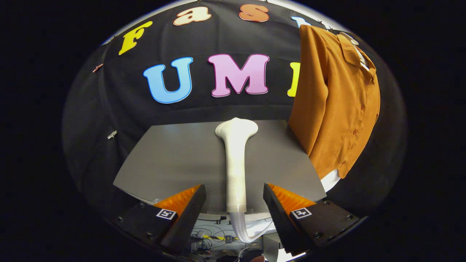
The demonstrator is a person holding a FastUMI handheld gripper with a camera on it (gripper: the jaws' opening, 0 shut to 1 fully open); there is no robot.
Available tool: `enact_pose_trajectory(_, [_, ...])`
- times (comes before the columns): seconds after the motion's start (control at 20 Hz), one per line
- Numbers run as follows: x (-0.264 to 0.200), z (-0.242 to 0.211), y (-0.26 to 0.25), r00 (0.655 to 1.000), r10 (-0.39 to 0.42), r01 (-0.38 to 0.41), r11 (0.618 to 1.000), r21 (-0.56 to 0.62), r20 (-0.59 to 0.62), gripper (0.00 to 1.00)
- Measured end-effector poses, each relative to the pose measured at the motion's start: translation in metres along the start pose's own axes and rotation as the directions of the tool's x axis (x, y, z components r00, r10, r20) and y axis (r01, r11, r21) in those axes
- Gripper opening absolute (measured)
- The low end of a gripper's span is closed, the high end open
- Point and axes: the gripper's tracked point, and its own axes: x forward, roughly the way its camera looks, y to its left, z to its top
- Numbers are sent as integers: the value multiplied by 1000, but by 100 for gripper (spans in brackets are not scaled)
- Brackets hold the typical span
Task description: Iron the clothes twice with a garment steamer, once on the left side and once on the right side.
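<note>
Now: gripper (235, 196) fingers spread wide, untouching | steamer (236, 160) lying on grey table (174, 160) between them | orange shirt (335, 98) hanging far right

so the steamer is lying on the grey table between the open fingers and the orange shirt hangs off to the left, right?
Not quite: in the gripper view the shirt hangs to the right of the steamer, not the left. The steamer does lie on the grey table, between the open gripper fingers.
</note>
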Motion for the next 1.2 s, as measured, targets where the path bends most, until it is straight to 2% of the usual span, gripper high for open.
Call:
enact_pose_trajectory(0.05, [7, -5, 2, 1000, 5, -5, 1000, -2, -17, 98])
enact_pose_trajectory(0.15, [24, -9, 1, 999, -9, 9, 1000, 2, -49, 84])
enact_pose_trajectory(0.3, [38, -18, -1, 996, -30, 31, 1000, 5, -80, 75])
enact_pose_trajectory(0.35, [41, -20, -1, 996, -34, 35, 999, 6, -81, 57])
enact_pose_trajectory(0.45, [48, -23, -4, 997, -37, 36, 999, -16, -72, 47])
enact_pose_trajectory(0.55, [40, -17, -2, 999, -15, 13, 999, -48, -41, 31])
enact_pose_trajectory(0.65, [37, -14, 1, 1000, 8, -10, 998, -61, -25, 25])
enact_pose_trajectory(0.8, [24, -4, -2, 999, 35, -33, 998, -53, 38, 25])
enact_pose_trajectory(0.95, [-4, 21, -5, 985, 66, -60, 997, -38, 157, 25])
enact_pose_trajectory(1.05, [-31, 45, -9, 959, 97, -95, 995, -20, 265, 24])
enact_pose_trajectory(1.2, [-70, 71, -19, 900, 134, -133, 991, -30, 415, 24])
